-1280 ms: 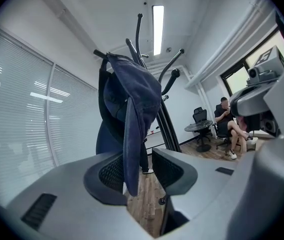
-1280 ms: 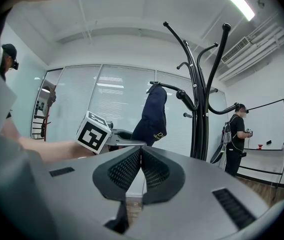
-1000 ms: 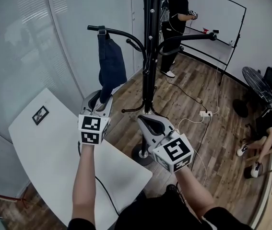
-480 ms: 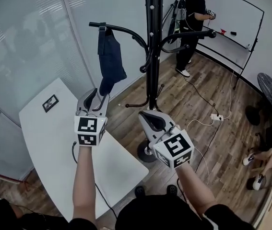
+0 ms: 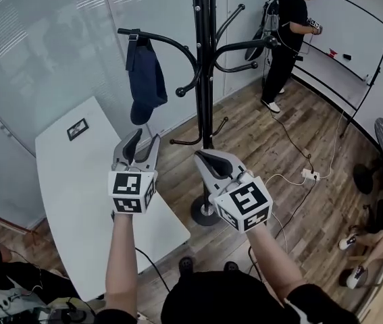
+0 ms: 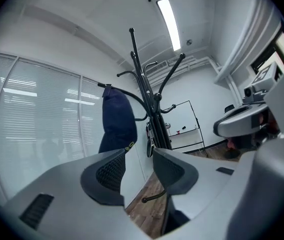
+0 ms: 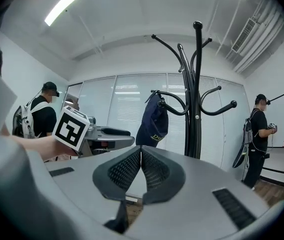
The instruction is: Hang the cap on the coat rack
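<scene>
A dark blue cap (image 5: 144, 79) hangs from the left curved arm of the black coat rack (image 5: 202, 59); it also shows as the cap (image 6: 116, 121) and the cap (image 7: 153, 121) in the gripper views. My left gripper (image 5: 142, 144) is below the cap and apart from it, jaws open with nothing between them. My right gripper (image 5: 207, 158) is to its right, near the rack's pole, jaws shut and empty. In the right gripper view the pads (image 7: 152, 170) meet at their tips.
A white table (image 5: 76, 181) lies under my left arm beside a glass wall with blinds. The rack's round base (image 5: 201, 214) stands on the wood floor. A person (image 5: 289, 32) stands at a whiteboard at the back right. A power strip (image 5: 310, 175) and cables lie on the floor.
Both grippers have drawn back from the rack and the view has tilted. The cap stays hanging on the rack arm, farther from the left gripper than before.
</scene>
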`<action>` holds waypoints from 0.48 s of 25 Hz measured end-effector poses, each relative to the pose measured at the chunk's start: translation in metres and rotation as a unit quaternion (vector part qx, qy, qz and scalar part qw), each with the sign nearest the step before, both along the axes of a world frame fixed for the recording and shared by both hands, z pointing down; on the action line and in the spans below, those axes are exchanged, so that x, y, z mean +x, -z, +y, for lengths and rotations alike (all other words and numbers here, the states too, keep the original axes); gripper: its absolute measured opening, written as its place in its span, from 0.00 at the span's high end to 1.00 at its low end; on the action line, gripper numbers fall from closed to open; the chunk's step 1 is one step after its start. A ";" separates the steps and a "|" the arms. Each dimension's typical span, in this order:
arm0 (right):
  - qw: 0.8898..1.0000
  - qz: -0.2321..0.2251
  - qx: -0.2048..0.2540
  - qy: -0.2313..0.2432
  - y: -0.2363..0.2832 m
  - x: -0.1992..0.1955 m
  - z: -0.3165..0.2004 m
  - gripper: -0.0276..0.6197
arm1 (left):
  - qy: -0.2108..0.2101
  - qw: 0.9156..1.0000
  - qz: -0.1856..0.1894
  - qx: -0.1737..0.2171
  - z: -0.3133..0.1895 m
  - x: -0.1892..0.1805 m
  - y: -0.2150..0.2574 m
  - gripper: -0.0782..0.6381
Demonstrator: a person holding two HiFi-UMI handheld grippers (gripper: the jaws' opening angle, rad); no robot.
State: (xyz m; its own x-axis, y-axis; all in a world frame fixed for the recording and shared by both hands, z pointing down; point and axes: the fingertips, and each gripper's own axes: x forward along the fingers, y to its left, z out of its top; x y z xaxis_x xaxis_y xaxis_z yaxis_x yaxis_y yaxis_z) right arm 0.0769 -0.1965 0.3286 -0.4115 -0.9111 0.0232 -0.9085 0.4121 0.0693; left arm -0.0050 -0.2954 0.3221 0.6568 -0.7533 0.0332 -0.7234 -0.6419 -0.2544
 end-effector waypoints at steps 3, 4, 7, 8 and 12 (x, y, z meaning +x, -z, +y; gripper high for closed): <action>1.000 0.001 0.000 0.007 0.000 0.005 0.001 0.91 | 0.004 1.000 0.016 -0.017 0.014 0.010 -0.004 0.60; 1.000 0.001 -0.001 0.009 0.000 0.010 0.005 0.91 | 0.004 1.000 0.019 -0.020 0.021 0.016 -0.005 0.60; 1.000 0.001 -0.002 0.017 -0.005 0.030 0.020 0.91 | 0.006 0.999 0.035 -0.026 0.046 0.040 -0.008 0.60; 1.000 0.001 -0.004 0.019 -0.007 0.037 0.025 0.91 | 0.010 0.999 0.041 -0.031 0.053 0.048 -0.009 0.60; 1.000 0.000 -0.011 0.019 -0.014 0.063 0.041 0.91 | 0.017 0.997 0.058 -0.045 0.077 0.070 -0.016 0.60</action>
State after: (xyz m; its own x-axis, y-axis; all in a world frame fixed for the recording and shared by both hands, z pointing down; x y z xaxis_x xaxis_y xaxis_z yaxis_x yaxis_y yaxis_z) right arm 0.1398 -0.1560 0.3429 -0.4464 -0.8938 0.0422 -0.8919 0.4483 0.0603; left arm 0.0651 -0.2186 0.3385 0.6350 -0.7721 0.0270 -0.7656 -0.6336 -0.1112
